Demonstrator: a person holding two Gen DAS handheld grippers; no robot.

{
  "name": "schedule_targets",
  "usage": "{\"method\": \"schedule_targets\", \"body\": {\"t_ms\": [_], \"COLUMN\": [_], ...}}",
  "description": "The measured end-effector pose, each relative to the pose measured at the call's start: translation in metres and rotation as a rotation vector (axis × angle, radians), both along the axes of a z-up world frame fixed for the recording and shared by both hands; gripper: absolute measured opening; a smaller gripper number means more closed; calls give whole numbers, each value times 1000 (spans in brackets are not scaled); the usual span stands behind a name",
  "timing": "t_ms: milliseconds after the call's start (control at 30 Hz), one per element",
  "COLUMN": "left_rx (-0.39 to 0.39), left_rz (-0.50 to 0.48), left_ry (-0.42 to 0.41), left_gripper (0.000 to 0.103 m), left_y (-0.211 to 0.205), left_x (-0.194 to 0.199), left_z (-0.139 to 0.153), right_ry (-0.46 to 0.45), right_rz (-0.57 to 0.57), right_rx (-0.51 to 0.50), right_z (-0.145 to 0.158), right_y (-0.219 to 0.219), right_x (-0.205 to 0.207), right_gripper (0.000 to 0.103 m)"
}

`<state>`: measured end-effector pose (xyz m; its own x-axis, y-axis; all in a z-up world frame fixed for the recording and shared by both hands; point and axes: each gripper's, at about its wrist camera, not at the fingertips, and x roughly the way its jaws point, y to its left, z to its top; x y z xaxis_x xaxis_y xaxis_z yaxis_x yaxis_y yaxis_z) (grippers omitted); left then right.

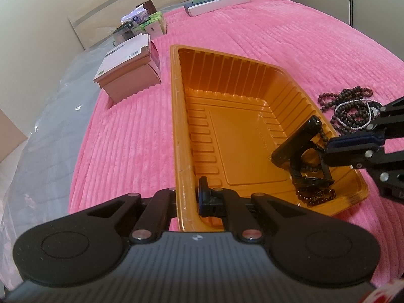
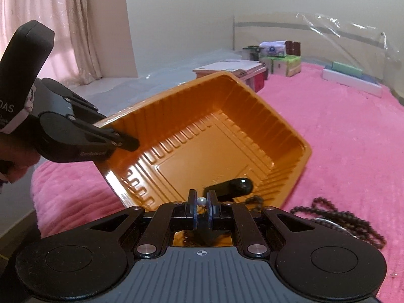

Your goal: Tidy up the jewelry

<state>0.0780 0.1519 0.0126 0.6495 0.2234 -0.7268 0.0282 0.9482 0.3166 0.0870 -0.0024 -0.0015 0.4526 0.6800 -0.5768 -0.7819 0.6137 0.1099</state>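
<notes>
Looking along the right gripper [image 2: 201, 202], only that view shows a small silver bead [image 2: 201, 201] pinched between its nearly closed fingers, above the orange tray [image 2: 227, 116]. From the left side, the left gripper [image 1: 188, 197] is clamped on the tray's near rim, while dark bead strands [image 1: 353, 111] lie on the pink blanket [image 1: 290, 38] beside it.

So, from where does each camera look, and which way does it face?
Left wrist: sits on the left gripper, shut on the orange tray rim, facing along the pink blanket.
Right wrist: sits on the right gripper, shut on a pearl bead, facing the tray; a hand shows.
Shared: tray, dark bead strands, each other's gripper.
</notes>
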Motion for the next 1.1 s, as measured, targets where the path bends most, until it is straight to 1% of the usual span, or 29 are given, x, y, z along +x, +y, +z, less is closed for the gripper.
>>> {"method": "schedule_targets", "body": {"t_ms": [300, 433, 500, 533, 567, 667, 767, 867, 1100], "left_rx": [1, 2, 1, 1, 1, 1, 1, 1, 4], "left_rz": [-1, -1, -1, -1, -1, -1, -1, 0, -1], "left_ry": [0, 0, 0, 0, 0, 0, 0, 0, 0], "left_gripper": [3, 3, 3, 3, 3, 3, 3, 3, 3], "left_y": [-1, -1, -1, 0, 0, 0, -1, 0, -1], "left_x": [0, 0, 0, 0, 0, 0, 0, 0, -1], "left_z": [0, 0, 0, 0, 0, 0, 0, 0, 1], "right_ry": [40, 65, 47, 44, 50, 52, 35, 26, 36], "right_rz": [23, 49, 35, 19, 2, -64, -154, -261, -530], "right_rx": [19, 5, 8, 15, 27, 53, 60, 36, -25], "right_z": [-1, -4, -5, -5, -5, -2, -1, -5, -20], "right_y": [8, 11, 8, 5, 0, -20, -48, -84, -169], "right_x": [3, 5, 4, 4, 6, 7, 6, 5, 10], "right_gripper": [8, 8, 21, 42, 51, 51, 51, 51, 51]}}
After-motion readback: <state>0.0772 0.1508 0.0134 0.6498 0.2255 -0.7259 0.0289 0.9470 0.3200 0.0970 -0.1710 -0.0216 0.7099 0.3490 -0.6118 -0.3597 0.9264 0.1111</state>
